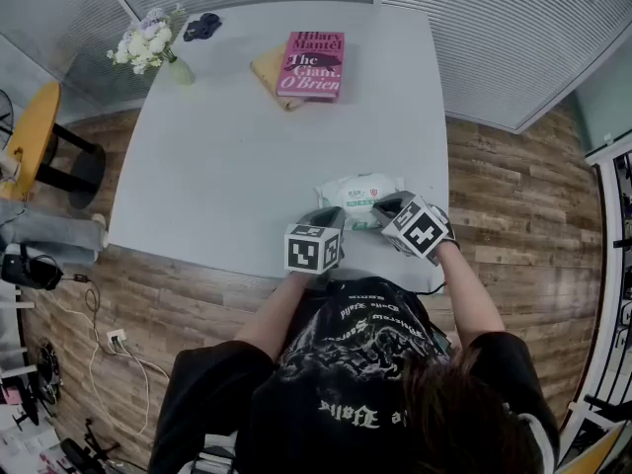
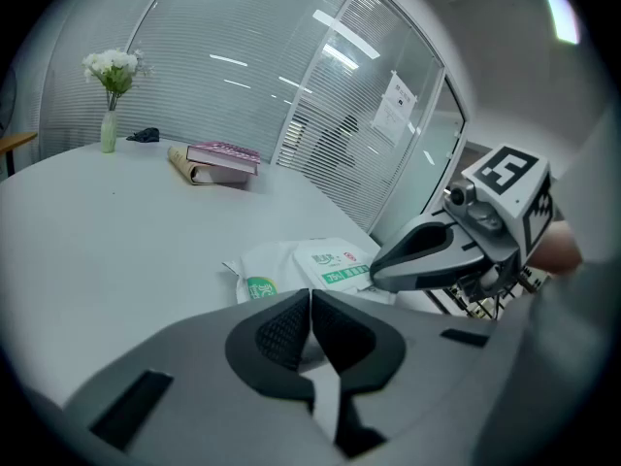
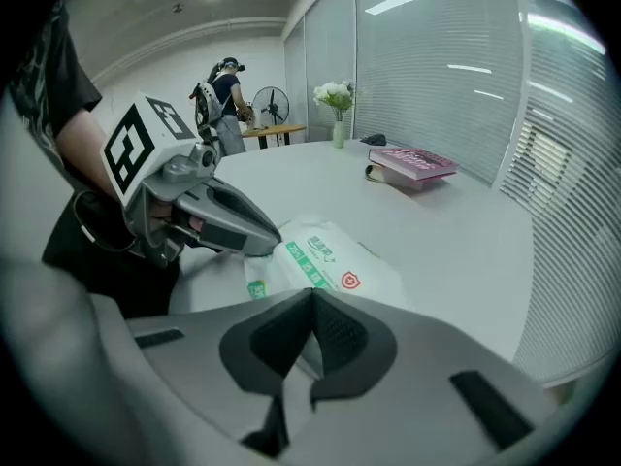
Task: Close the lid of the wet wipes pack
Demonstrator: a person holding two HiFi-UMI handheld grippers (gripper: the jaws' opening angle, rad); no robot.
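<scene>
The white wet wipes pack (image 1: 360, 191) with green print lies flat near the table's front edge, and it also shows just beyond the jaws as the pack (image 2: 320, 260) in the left gripper view and the pack (image 3: 335, 260) in the right gripper view. My left gripper (image 1: 339, 217) is at the pack's near left edge, jaws together with nothing seen between them (image 2: 310, 296). My right gripper (image 1: 383, 208) comes down over the pack's near right part, jaws shut (image 3: 312, 296). The two tips are close to each other. The pack's lid is hidden by the grippers.
A pink book (image 1: 312, 64) lies on a tan folder (image 1: 267, 67) at the table's far side. A vase of white flowers (image 1: 153, 42) and a small dark object (image 1: 202, 26) stand at the far left corner. A yellow stool (image 1: 35, 131) stands left of the white table (image 1: 227, 166).
</scene>
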